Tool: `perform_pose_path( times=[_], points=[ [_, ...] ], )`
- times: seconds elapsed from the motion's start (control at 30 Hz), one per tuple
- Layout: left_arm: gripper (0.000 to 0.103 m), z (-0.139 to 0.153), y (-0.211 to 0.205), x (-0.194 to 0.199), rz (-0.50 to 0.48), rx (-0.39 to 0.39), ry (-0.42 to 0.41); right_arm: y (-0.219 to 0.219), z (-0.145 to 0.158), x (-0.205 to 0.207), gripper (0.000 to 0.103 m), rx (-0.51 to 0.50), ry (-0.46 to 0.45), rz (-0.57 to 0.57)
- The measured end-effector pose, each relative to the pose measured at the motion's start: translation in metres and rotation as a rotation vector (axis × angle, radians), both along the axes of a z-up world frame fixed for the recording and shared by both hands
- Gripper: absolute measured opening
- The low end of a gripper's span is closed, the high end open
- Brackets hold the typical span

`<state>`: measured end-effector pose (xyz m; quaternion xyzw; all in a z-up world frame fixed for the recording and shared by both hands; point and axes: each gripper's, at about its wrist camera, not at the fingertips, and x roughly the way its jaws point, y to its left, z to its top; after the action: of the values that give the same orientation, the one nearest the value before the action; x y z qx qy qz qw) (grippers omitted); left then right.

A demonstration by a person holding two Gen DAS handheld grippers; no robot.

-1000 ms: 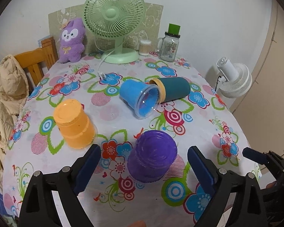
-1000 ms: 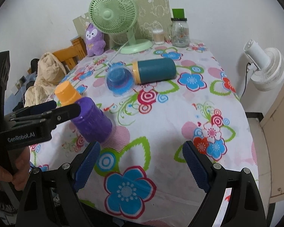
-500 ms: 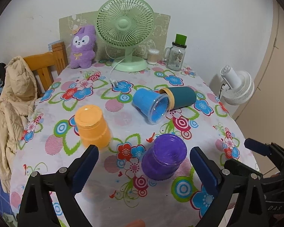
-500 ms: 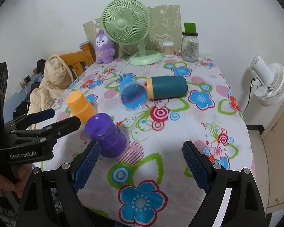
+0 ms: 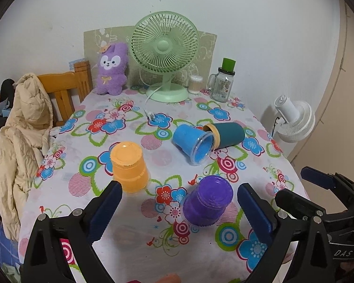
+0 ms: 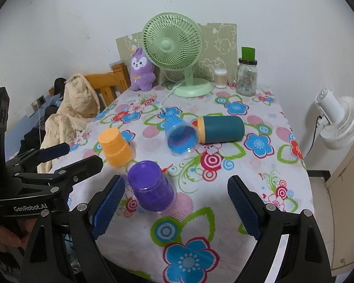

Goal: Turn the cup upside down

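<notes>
Grippers left point(image 5: 179, 208), right point(image 6: 176, 204): wide open, empty | blue cup point(image 5: 193, 141) hides teal cup point(image 5: 229, 134) mouth

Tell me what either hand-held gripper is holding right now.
Nothing: left hand-held gripper and right hand-held gripper are both open, empty.

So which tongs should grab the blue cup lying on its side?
Probably the right tongs: both are open and empty, but the blue cup lies nearly straight ahead of them, its mouth facing them. From the left tongs it sits off rightward.

Four cups: orange point(image 5: 129, 167), purple point(image 5: 207, 203), blue point(image 5: 193, 143), teal point(image 5: 229, 134); two fans.
</notes>
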<state>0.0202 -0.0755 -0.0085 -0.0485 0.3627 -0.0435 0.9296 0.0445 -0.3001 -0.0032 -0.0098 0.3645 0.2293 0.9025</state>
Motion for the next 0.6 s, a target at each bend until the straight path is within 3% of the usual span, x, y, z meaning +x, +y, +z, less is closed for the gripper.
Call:
perform_pose_path(
  times=[0.6],
  points=[
    [0.102, 0.017, 0.01, -0.014, 0.02, -0.007, -0.056, 0.005, 0.022, -0.009, 0.096, 0.034, -0.059, -0.003]
  ],
)
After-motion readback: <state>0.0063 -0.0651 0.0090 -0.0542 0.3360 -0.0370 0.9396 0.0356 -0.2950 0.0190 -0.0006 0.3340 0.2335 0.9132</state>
